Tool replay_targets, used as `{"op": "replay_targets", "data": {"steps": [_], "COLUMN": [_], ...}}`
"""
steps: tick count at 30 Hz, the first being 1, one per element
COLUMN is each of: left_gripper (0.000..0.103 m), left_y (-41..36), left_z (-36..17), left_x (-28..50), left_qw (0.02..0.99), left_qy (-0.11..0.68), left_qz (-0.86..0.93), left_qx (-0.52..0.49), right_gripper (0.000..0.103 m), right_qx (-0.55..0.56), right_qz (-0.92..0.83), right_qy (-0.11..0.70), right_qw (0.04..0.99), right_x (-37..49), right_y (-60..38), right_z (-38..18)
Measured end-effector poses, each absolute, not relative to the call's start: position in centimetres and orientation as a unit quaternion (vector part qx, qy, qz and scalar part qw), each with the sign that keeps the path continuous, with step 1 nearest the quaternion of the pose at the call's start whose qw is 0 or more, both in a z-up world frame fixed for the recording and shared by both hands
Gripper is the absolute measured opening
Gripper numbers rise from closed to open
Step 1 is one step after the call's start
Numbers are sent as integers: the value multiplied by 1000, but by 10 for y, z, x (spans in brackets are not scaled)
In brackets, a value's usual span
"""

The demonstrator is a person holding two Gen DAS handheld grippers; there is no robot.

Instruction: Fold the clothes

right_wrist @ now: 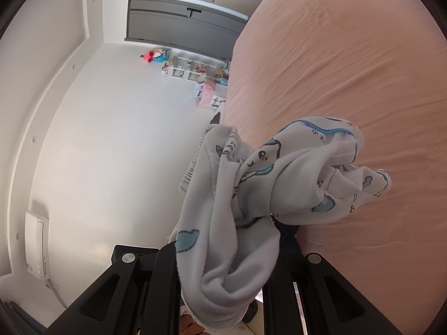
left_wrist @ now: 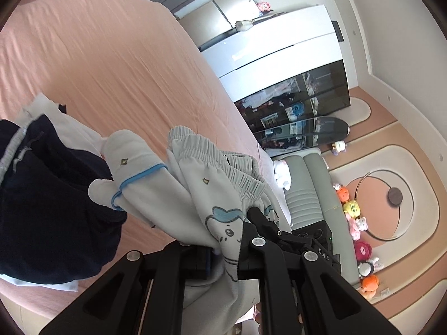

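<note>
Two handheld tools lift a pair of white cartoon-print pants above a pink bed.

Left wrist view: the left tool (left_wrist: 223, 254) pinches the white pants (left_wrist: 212, 195) at 6 o'clock, its fingers pressed together on the fabric, with the gathered elastic waistband bunched just above it. The right tool (left_wrist: 261, 220) shows just beside it at 5 o'clock, also clamped on the cloth. At 9 o'clock a navy garment (left_wrist: 53, 195) lies on the pink bedsheet (left_wrist: 111, 64), touching a white garment with blue trim (left_wrist: 131, 173). Right wrist view: the right tool (right_wrist: 226, 273) grips the crumpled pants (right_wrist: 251, 195) at 6 o'clock; they hang bunched over the bedsheet (right_wrist: 349, 55).
</note>
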State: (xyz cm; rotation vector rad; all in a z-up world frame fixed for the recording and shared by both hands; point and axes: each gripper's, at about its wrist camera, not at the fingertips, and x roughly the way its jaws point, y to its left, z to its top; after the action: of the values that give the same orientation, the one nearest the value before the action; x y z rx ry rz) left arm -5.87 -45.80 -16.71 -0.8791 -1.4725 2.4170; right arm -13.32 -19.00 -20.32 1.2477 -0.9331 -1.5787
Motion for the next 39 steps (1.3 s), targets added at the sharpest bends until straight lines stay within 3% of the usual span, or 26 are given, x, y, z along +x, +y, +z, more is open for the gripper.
{"op": "replay_targets", "data": {"steps": [17, 26, 32, 39], "left_gripper": [9, 9, 9, 9], "left_y": [-508, -528, -542, -553], "left_z": [-140, -160, -197, -173], "left_x": [-39, -35, -29, -51], "left_qw": [23, 2, -4, 1], "left_qy": [-477, -465, -505, -499], "left_qz": [834, 836, 811, 821], "left_qx": [-277, -291, -295, -278], "right_gripper": [12, 13, 13, 13], "right_qx": [510, 529, 547, 528], "right_qz": [-605, -588, -574, -594], "right_qy": [-353, -349, -355, -320], "right_qw": [500, 502, 495, 515], "right_x": [-163, -164, -163, -179], "right_y": [-283, -310, -317, -332], "right_z": [-168, -187, -218, -191]}}
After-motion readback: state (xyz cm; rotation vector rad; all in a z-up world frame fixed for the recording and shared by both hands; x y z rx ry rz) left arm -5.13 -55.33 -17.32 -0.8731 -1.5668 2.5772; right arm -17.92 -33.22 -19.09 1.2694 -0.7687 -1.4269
